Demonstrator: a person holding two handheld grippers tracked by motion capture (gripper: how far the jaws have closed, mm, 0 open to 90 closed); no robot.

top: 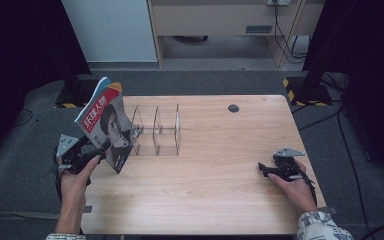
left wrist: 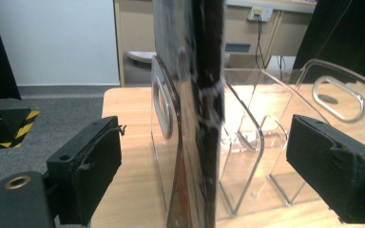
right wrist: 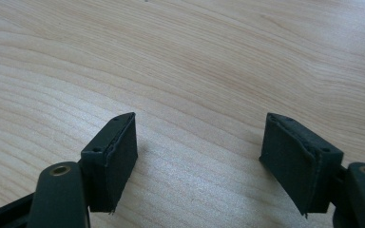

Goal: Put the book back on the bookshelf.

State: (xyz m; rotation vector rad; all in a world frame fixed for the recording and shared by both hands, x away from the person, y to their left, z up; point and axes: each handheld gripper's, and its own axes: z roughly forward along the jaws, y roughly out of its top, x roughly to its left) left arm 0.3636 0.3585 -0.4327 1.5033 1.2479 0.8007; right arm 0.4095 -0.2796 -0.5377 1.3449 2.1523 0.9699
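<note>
In the clear rack's point(top: 156, 131) leftmost slot, a tilted magazine point(top: 106, 122).

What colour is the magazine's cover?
Mostly red at the top, with white characters and a black-and-white portrait; the magazine shows best in the high view.

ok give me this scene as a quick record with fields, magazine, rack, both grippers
magazine: on edge, tilted, at the left end of the rack
rack: clear acrylic dividers, on the table
left gripper: jaws open, one on each side of the magazine's edge, pads not pressing it
right gripper: open, nothing between the jaws, low over bare wood at the table's right
magazine's seating in a slot: cannot tell
</note>
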